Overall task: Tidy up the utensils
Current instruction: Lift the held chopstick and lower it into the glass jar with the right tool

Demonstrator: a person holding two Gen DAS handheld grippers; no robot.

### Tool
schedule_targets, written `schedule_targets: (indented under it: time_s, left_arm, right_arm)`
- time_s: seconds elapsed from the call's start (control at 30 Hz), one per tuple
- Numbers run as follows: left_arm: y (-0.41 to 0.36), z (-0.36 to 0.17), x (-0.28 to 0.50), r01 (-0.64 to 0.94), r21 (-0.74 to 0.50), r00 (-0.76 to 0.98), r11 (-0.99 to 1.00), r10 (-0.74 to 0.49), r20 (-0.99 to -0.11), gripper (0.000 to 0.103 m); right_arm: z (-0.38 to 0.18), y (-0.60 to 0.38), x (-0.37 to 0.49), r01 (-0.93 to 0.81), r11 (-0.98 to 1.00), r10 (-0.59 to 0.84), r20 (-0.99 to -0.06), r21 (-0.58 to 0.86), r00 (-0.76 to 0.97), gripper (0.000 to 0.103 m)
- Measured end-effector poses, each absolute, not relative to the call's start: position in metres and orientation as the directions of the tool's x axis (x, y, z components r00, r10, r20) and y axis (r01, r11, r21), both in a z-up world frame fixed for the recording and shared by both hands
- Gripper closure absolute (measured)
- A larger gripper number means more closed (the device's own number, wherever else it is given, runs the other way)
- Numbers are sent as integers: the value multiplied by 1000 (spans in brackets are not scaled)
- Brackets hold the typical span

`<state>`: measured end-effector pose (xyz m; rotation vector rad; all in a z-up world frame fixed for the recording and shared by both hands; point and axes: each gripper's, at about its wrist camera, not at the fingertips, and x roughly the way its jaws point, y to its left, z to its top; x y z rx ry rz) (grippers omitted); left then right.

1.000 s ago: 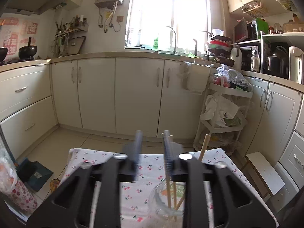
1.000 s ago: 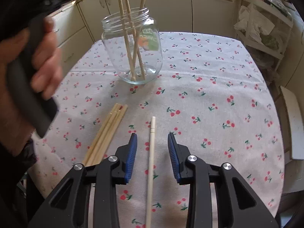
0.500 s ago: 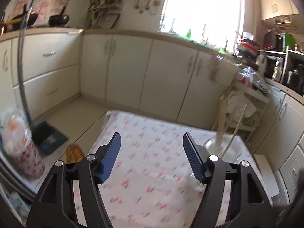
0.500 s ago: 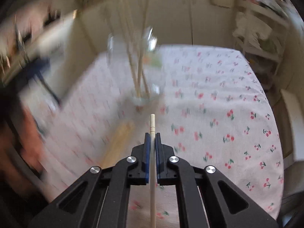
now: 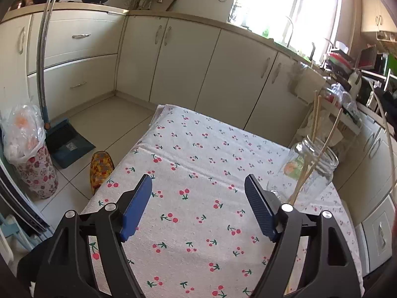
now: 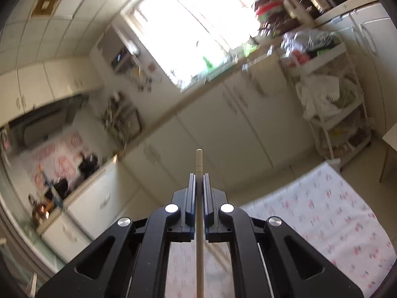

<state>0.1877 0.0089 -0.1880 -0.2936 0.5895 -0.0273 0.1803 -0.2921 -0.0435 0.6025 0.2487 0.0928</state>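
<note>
Right wrist view: my right hand-held gripper [image 6: 199, 181] clamps chopstick [image 6: 199, 218], lifted off surface. Left hand-held gripper [image 5: 198, 203] wide, empty. Jar [image 5: 310, 173] holds three sticks; I judge more remain.

Left wrist view: above table [image 5: 198, 164], facing down, cabinets at 12 o'clock. Right wrist view: tilted up toward window [image 6: 198, 24]. Shared: table, cabinets.

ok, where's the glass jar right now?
Left wrist view, right side: the glass jar stands on the cherry-print tablecloth near its right edge, just beyond the left gripper's right finger, with chopsticks in it.
</note>
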Motion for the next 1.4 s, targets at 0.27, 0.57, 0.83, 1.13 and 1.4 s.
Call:
schedule_targets:
  time_s: [0.27, 0.57, 0.83, 1.13, 1.4]
  left_arm:
    - [13, -187, 186, -62, -311, 838, 948, -120, -532, 25]
    - [15, -189, 190, -54, -330, 833, 942, -140, -535, 25]
    - [14, -190, 192, -58, -337, 829, 940, -143, -541, 24]
    - [14, -191, 194, -56, -343, 825, 938, -150, -544, 24]
    - [14, -193, 195, -54, -353, 823, 934, -159, -545, 24]
  right_arm:
    - [-52, -292, 229, 68, 813, 1, -118, 578, 993, 97]
    - [-73, -276, 240, 103, 881, -46, -132, 463, 990, 97]
    - [-85, -269, 236, 77, 899, -18, -139, 430, 990, 97]
    - [-59, -266, 244, 72, 898, -43, -76, 433, 996, 97]
    - [-79, -260, 242, 89, 909, -36, -136, 408, 990, 97]
